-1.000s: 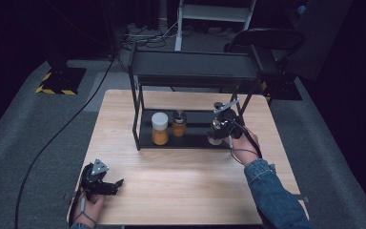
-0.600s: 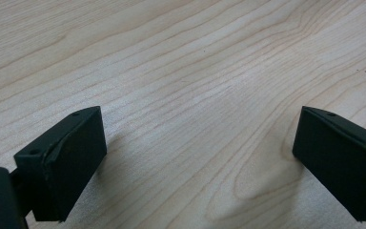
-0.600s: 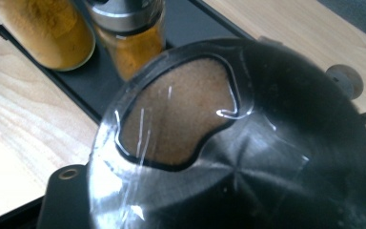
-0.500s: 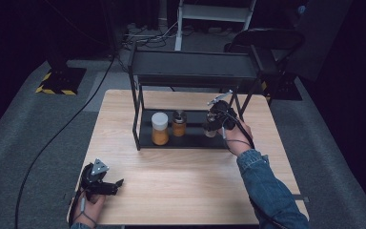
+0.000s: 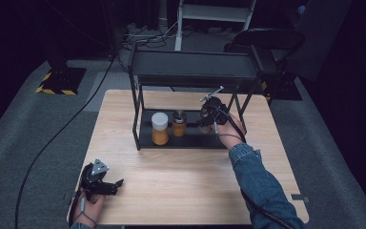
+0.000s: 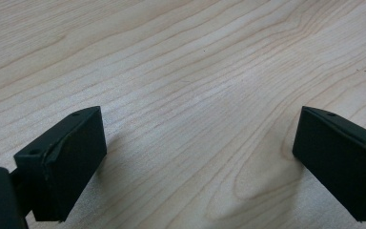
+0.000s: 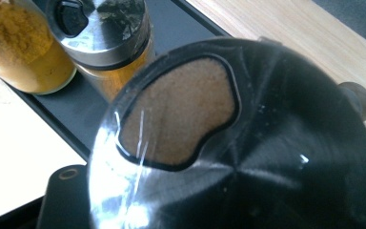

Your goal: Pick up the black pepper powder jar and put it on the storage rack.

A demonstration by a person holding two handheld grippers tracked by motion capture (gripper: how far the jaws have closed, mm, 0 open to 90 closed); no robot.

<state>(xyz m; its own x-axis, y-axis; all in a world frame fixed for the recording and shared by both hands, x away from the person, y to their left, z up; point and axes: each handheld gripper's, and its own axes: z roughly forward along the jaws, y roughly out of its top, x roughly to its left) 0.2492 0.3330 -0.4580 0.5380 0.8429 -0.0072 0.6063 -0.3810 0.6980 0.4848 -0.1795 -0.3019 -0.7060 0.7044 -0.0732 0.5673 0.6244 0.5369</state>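
Right gripper [image 5: 205, 120] clasping one shaker [image 7: 228, 143], two jars [image 5: 160, 128] beside

Table [image 5: 181, 181]: pale wood, matt, fine grain showing; rack [image 5: 193, 71]: black metal frame, matt, with a dull dark tray; held jar [image 7: 228, 143]: glossy black plastic lid with a clear window onto brown granules; shaker [image 7: 102, 36]: clear glass under a brushed metal cap; tall jar [image 5: 160, 128]: clear, white matt lid, orange powder; left gripper [image 6: 200, 162]: matt black plastic; sleeve [image 5: 259, 186]: blue denim.
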